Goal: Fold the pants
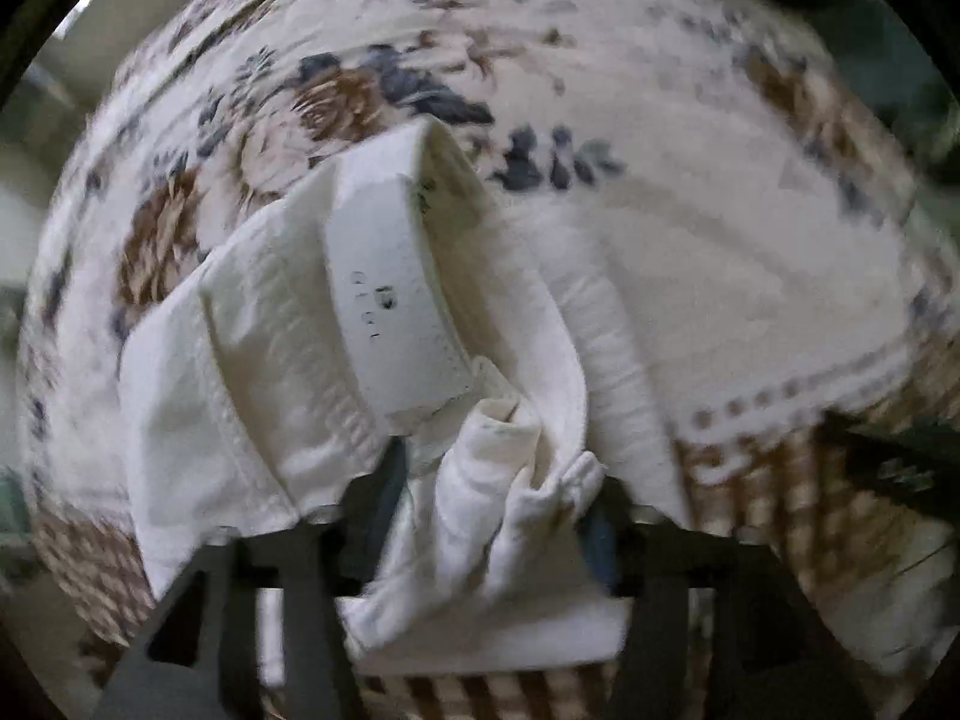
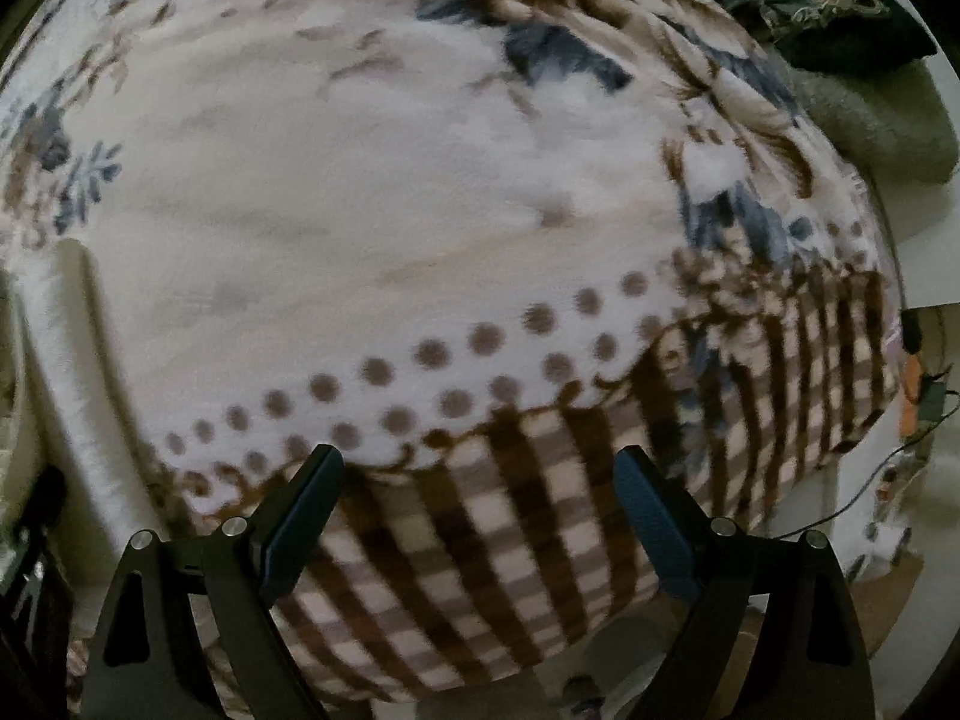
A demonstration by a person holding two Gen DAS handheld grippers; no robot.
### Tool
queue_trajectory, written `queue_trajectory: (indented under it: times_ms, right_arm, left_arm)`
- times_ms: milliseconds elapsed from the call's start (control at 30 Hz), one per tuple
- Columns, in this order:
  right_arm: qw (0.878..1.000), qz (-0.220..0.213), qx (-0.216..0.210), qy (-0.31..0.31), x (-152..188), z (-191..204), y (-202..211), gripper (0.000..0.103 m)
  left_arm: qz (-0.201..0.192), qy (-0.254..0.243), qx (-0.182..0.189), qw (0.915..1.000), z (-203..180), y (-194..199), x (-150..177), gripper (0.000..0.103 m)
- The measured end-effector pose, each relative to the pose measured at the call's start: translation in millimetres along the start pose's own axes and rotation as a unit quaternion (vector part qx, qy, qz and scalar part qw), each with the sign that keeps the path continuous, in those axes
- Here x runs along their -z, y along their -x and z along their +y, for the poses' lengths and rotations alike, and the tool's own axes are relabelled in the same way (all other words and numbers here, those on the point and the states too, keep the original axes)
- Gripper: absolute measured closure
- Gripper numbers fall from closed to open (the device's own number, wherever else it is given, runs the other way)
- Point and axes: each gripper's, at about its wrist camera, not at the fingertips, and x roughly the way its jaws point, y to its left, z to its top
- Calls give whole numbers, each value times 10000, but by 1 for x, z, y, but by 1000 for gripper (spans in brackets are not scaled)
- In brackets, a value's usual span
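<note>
The white pants [image 1: 336, 324] hang bunched from my left gripper [image 1: 489, 474], which is shut on a fold of their fabric; the waistband with its inner label [image 1: 390, 300] faces the camera, lifted above the floral blanket [image 1: 690, 228]. The rest of the pants trails right over the blanket. My right gripper [image 2: 477, 510] is open and empty, hovering over the blanket's checked border [image 2: 510, 540]. A white strip of the pants [image 2: 66, 372] shows at the left edge of the right wrist view.
The floral blanket covers the bed, with a dotted band [image 2: 420, 360] and a checked edge. Dark green and grey clothes [image 2: 840, 60] are piled at the far right. Cables and small objects [image 2: 918, 396] lie beyond the bed's right edge.
</note>
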Motion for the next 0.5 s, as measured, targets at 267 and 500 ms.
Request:
queue_trajectory:
  times_ms: [267, 500]
  right_arm:
    - [9924, 86, -1229, -33, -6, 14, 26, 10]
    - [9634, 222, -2387, 1201, -2, 118, 46, 10]
  left_arm:
    - [-217, 428, -695, 9964, 59, 54, -2, 1]
    - [318, 778, -1782, 9804, 124, 17, 14, 1]
